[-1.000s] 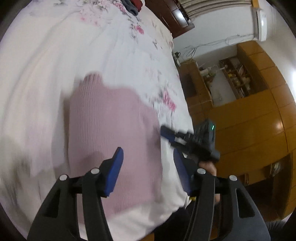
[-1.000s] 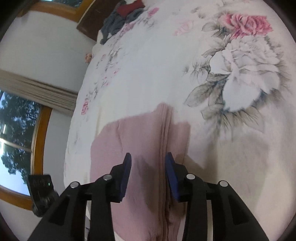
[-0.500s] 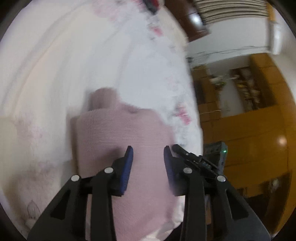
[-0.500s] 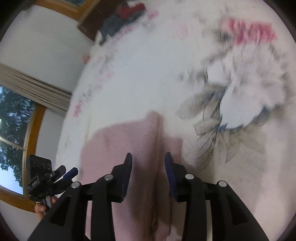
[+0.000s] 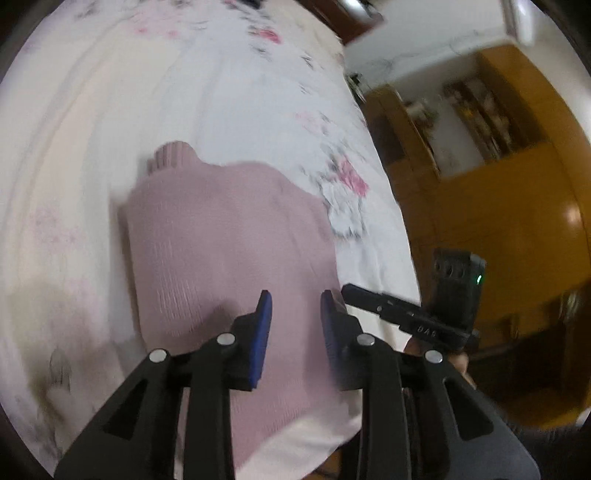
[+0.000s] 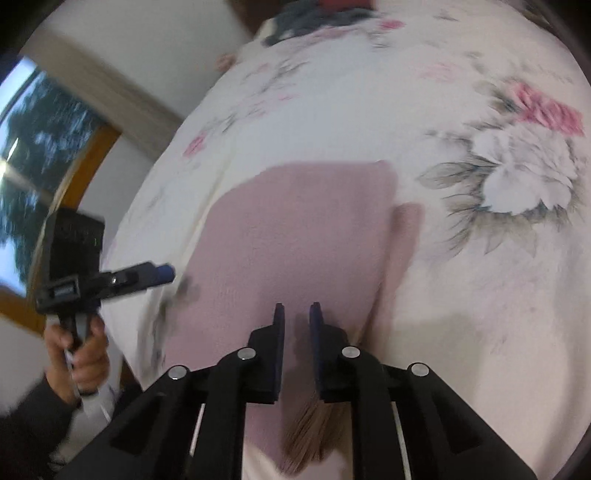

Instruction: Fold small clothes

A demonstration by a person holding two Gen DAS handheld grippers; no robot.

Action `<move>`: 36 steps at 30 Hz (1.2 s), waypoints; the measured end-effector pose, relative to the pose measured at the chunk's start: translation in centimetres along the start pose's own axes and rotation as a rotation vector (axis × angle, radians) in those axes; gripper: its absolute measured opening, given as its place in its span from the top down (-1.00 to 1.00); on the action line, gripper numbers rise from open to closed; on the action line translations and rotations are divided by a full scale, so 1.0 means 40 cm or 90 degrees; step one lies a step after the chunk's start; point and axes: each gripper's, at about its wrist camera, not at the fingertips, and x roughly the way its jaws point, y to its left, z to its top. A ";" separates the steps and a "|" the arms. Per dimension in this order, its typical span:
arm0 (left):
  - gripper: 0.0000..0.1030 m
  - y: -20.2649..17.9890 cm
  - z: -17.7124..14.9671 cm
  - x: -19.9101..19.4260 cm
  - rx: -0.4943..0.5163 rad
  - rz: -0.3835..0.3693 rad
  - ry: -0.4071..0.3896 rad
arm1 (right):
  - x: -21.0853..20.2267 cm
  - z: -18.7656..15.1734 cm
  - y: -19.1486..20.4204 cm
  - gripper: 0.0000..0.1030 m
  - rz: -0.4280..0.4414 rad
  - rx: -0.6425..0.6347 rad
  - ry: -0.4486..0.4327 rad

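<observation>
Ahead of my left gripper (image 5: pixel 293 314) the pink sweater (image 5: pixel 229 236) lies flat on the bedspread (image 5: pixel 229 85), with bare cloth beyond its collar and to the left. To its right my right gripper (image 5: pixel 373 301) crowds the bed edge, wooden cabinets (image 5: pixel 517 206) behind. Ahead of my right gripper (image 6: pixel 296 319) open bedspread (image 6: pixel 369 110) runs to a clothes pile (image 6: pixel 314 14).

One pink sweater (image 5: pixel 229 236) — one floral bedspread (image 5: pixel 221 92) — two tools, left (image 5: pixel 295 314) and right (image 6: pixel 296 317).
</observation>
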 end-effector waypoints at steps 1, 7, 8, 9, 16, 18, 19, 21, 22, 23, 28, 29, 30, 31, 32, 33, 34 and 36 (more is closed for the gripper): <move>0.55 0.014 -0.014 0.025 0.005 0.056 0.024 | 0.020 -0.014 -0.007 0.74 -0.018 -0.008 0.015; 0.54 0.020 -0.035 0.024 -0.022 0.054 0.006 | 0.056 -0.028 -0.018 0.94 -0.058 0.018 0.019; 0.53 0.005 -0.045 0.009 -0.014 0.043 0.003 | 0.030 -0.034 0.007 0.86 -0.056 0.004 0.011; 0.52 -0.013 -0.062 -0.007 -0.003 0.032 0.001 | 0.017 -0.042 0.026 0.86 -0.049 -0.008 0.006; 0.51 0.032 -0.203 0.045 0.003 0.112 0.060 | 0.110 -0.153 0.087 0.97 -0.110 -0.081 0.088; 0.52 0.035 -0.214 0.055 0.001 0.117 0.055 | 0.134 -0.161 0.069 1.00 -0.122 -0.081 0.089; 0.45 0.024 -0.215 0.050 0.003 0.115 0.050 | 0.128 -0.161 0.071 1.00 -0.121 -0.072 0.087; 0.28 -0.002 -0.220 0.036 0.021 0.113 0.041 | 0.093 -0.149 0.090 0.94 -0.114 -0.058 0.065; 0.24 -0.009 -0.228 0.031 0.029 0.120 0.040 | 0.075 -0.147 0.102 0.88 -0.109 -0.055 0.050; 0.22 -0.008 -0.235 0.033 0.029 0.125 0.044 | 0.062 -0.150 0.104 0.88 -0.106 -0.050 0.043; 0.04 0.017 -0.275 0.011 -0.021 0.121 0.031 | 0.109 -0.174 0.065 0.88 -0.137 -0.011 0.067; -0.05 0.001 -0.288 -0.008 -0.021 0.122 0.017 | 0.096 -0.176 0.076 0.84 -0.134 -0.006 0.059; -0.19 -0.012 -0.301 -0.025 -0.018 0.125 0.006 | 0.084 -0.179 0.089 0.76 -0.130 -0.006 0.052; -0.26 -0.028 -0.314 -0.042 -0.014 0.134 -0.006 | 0.068 -0.186 0.100 0.55 -0.125 -0.004 0.043; -0.30 -0.048 -0.336 -0.064 -0.011 0.144 -0.019 | 0.040 -0.199 0.116 0.34 -0.119 0.003 0.028; -0.42 -0.068 -0.357 -0.084 -0.008 0.150 -0.031 | 0.008 -0.247 0.119 0.25 -0.117 0.007 0.020; -0.58 -0.085 -0.371 -0.096 -0.004 0.160 -0.038 | -0.008 -0.257 0.136 0.09 -0.117 0.013 0.012; -0.82 -0.139 -0.406 -0.124 0.019 0.227 -0.058 | -0.057 -0.302 0.143 -0.16 -0.123 0.025 0.001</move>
